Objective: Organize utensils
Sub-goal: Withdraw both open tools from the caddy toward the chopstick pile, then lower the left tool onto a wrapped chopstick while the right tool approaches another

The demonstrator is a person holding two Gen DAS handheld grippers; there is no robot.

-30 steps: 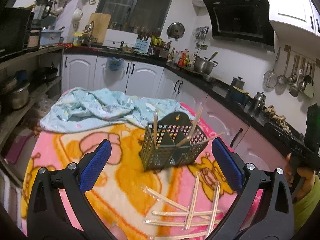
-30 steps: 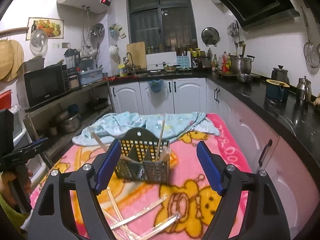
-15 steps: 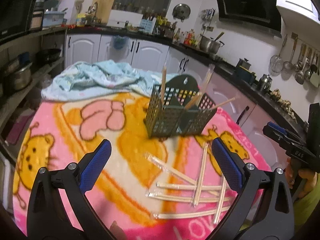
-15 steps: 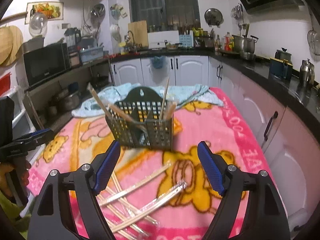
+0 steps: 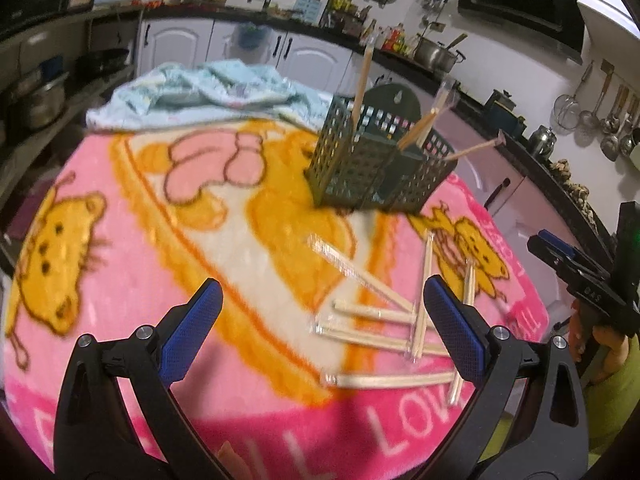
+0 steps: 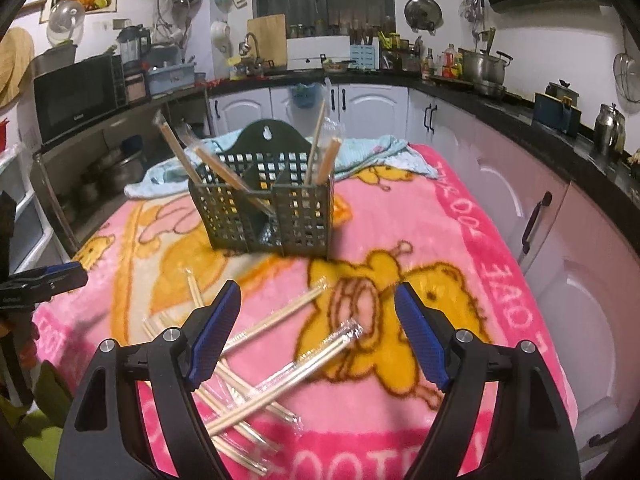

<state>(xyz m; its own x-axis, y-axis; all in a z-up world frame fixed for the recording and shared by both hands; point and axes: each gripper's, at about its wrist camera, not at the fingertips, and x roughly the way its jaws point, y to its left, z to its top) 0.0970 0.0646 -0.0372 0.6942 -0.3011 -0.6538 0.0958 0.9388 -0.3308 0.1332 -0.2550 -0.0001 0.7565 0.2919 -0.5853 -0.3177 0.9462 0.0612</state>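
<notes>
A dark green slotted utensil holder (image 5: 376, 164) (image 6: 266, 200) stands on a pink cartoon blanket (image 5: 168, 240) (image 6: 440, 240), with several wrapped chopsticks sticking out of its compartments. Several more wrapped chopsticks (image 5: 384, 332) (image 6: 280, 364) lie scattered on the blanket in front of it. My left gripper (image 5: 320, 300) is open above the blanket, the loose chopsticks just inside its right finger. My right gripper (image 6: 318, 300) is open too, hovering over the loose chopsticks. Nothing is between the fingers of either one. Each gripper shows at the edge of the other's view, held in a hand.
A crumpled light blue cloth (image 5: 208, 92) (image 6: 372, 156) lies behind the holder. White kitchen cabinets (image 6: 360, 108) and a dark counter (image 6: 520, 108) with pots run along the back and right. Open shelves (image 6: 92, 168) with pots stand to the left.
Both grippers have sunk toward the blanket and tilted further down. The holder and loose chopsticks now look closer and larger. Both stayed open.
</notes>
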